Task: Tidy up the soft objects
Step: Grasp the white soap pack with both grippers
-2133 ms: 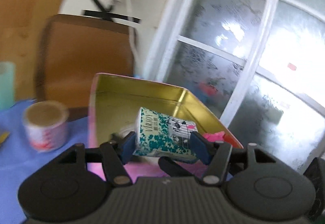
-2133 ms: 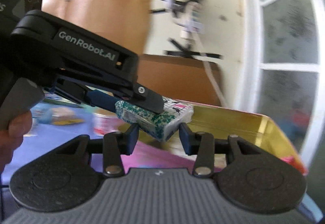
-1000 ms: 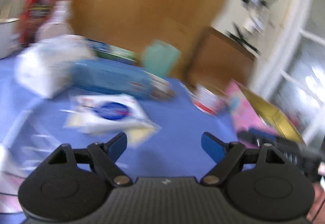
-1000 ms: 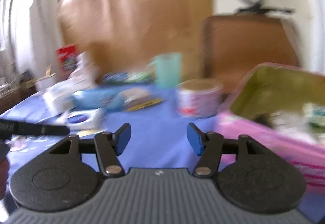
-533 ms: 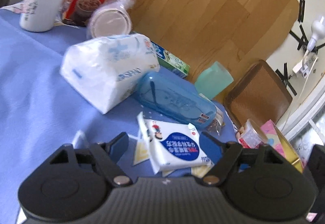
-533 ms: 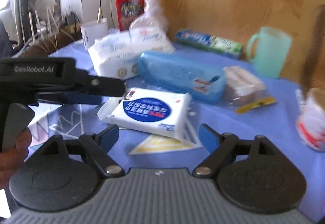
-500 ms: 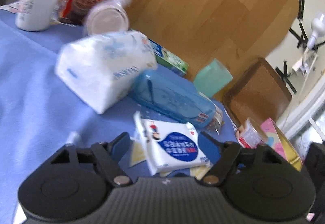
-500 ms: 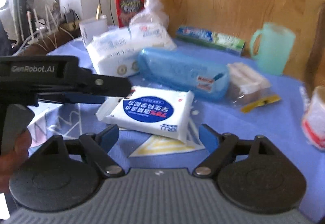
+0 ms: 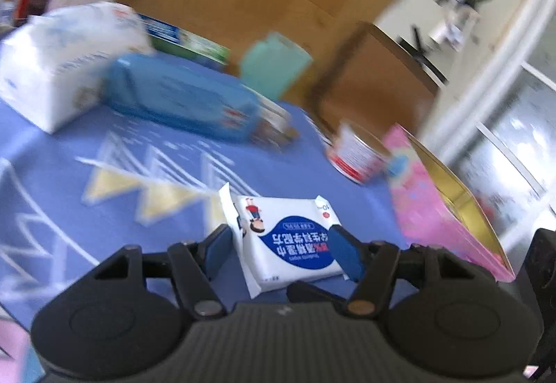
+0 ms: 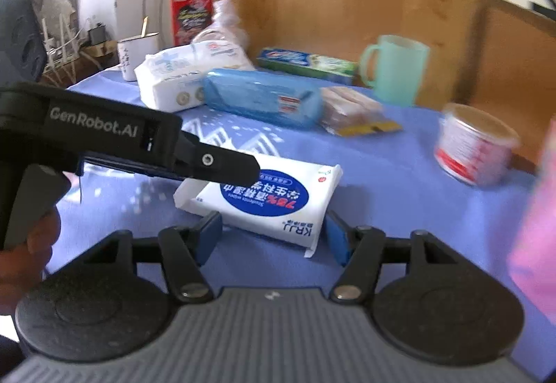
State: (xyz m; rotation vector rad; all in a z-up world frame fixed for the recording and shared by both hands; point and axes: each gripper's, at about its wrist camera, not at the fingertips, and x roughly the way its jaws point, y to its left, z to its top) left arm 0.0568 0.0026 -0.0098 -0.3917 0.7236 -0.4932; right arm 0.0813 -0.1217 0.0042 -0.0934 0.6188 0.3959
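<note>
A white wipes pack with a blue oval label [image 9: 288,237] sits between the fingers of my left gripper [image 9: 283,247], which is shut on it above the blue tablecloth. The same wipes pack [image 10: 264,197] shows in the right wrist view, with the left gripper's black body [image 10: 146,150] reaching over it. My right gripper [image 10: 272,235] is open, its fingers on either side of the pack's near end. The pink tin box with a gold inside [image 9: 448,195] stands at the right.
On the blue tablecloth [image 10: 399,195] lie a large white tissue pack [image 10: 187,74], a blue wipes pack [image 10: 260,98], a wrapped snack [image 10: 351,110], a toothpaste box [image 10: 309,65], a green mug [image 10: 396,68], a small red-and-white cup [image 10: 472,147] and a white mug [image 10: 135,53].
The left gripper has closed on the white wipes pack and carried it to the right, toward the pink tin. The right gripper has come close to the pack's near end.
</note>
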